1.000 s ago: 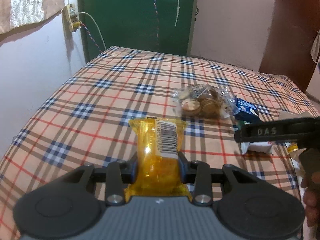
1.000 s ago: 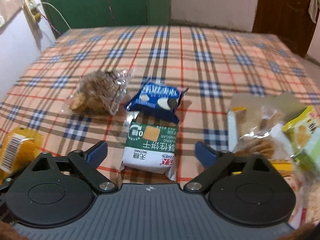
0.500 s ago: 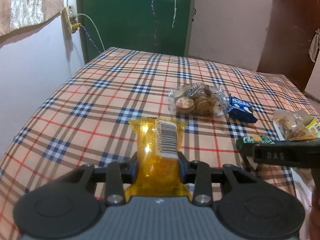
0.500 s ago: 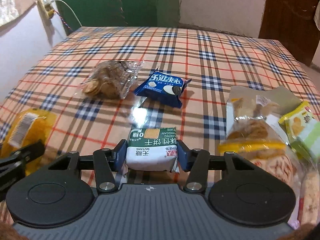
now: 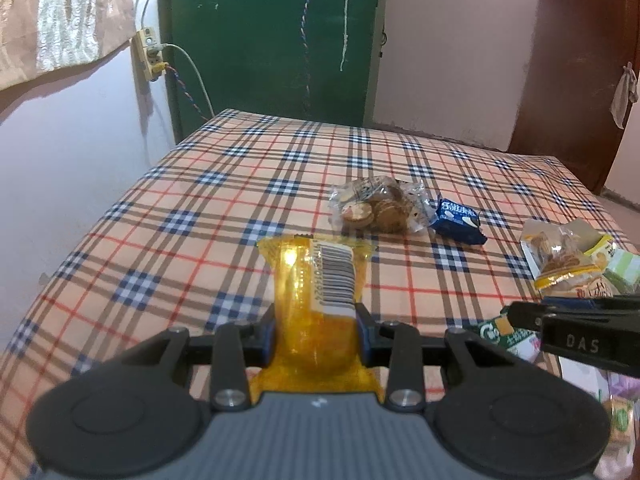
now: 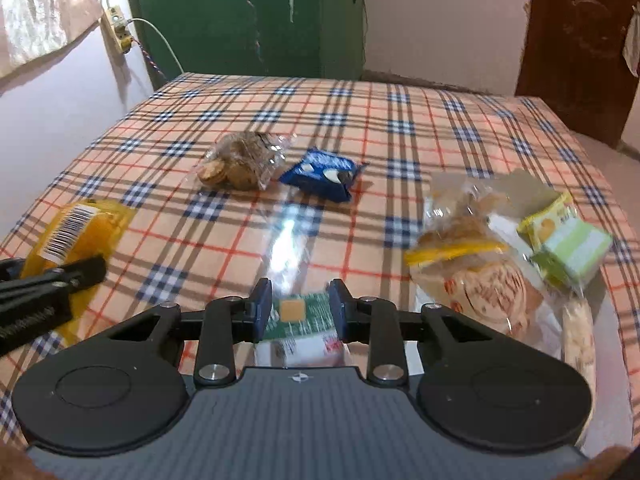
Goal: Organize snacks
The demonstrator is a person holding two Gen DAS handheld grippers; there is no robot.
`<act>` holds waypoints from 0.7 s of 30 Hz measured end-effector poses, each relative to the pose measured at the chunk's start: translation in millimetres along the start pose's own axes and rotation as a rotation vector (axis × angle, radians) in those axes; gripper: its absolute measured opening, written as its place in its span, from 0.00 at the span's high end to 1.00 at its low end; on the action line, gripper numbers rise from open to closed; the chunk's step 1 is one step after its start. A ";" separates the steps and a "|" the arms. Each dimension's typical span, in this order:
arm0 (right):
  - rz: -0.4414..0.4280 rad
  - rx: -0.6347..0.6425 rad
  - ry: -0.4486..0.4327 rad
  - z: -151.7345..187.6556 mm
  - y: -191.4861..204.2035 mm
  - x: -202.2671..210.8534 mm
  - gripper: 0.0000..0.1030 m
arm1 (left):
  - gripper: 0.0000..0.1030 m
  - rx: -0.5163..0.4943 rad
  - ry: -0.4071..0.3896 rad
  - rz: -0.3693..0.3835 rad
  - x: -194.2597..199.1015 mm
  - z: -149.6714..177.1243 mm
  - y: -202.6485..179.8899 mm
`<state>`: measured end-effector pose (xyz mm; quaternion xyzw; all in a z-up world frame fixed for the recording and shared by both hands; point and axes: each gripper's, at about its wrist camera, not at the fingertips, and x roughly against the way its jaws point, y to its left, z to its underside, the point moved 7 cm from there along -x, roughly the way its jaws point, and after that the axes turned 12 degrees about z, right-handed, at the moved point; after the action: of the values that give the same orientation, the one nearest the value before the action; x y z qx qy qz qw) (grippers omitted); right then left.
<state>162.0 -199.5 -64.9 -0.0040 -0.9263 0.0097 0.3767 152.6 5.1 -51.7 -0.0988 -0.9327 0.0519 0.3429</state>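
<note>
plaid cloth point(image 6: 400, 128); right-view-only green box point(image 6: 576, 250)

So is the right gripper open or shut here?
Shut on the green cracker pack: the right gripper has both blue pads pressed against the pack's sides.

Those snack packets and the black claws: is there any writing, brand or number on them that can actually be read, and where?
"DAS": raised letters on the side of the right claw, seen from the left camera.
Barcode with digits along its edge on the yellow packet: too small to read.
Blue packet: white characters, too blurred.
Green-and-white cracker packet: print blurred, unreadable.
Round cracker bag: red characters, unreadable.
</note>
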 end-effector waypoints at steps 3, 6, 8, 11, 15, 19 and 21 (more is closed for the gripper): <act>-0.009 -0.014 0.013 10.9 -4.1 -1.3 0.38 | 0.66 0.011 0.005 -0.003 6.1 6.5 2.8; -0.018 -0.001 0.031 18.8 -0.9 -8.3 0.24 | 0.66 0.014 0.009 -0.004 8.9 10.9 4.7; -0.006 0.014 0.037 21.5 4.1 -13.0 0.09 | 0.66 0.017 0.011 -0.002 9.8 12.7 6.5; -0.006 0.029 0.041 22.1 11.3 -23.1 0.02 | 0.66 0.023 0.013 0.005 10.3 14.1 9.1; 0.017 0.075 0.041 21.1 18.3 -36.9 0.00 | 0.66 0.030 0.014 0.006 7.2 15.0 12.1; 0.018 0.085 0.051 18.5 19.4 -48.1 0.34 | 0.66 0.031 0.018 0.005 3.7 16.8 12.9; 0.019 0.086 0.042 17.1 20.7 -45.4 0.38 | 0.66 0.033 0.022 0.004 2.3 17.6 13.0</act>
<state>182.6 -179.8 -109.2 0.0031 -0.9168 0.0529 0.3958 141.3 17.7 -65.8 -0.0957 -0.9277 0.0671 0.3545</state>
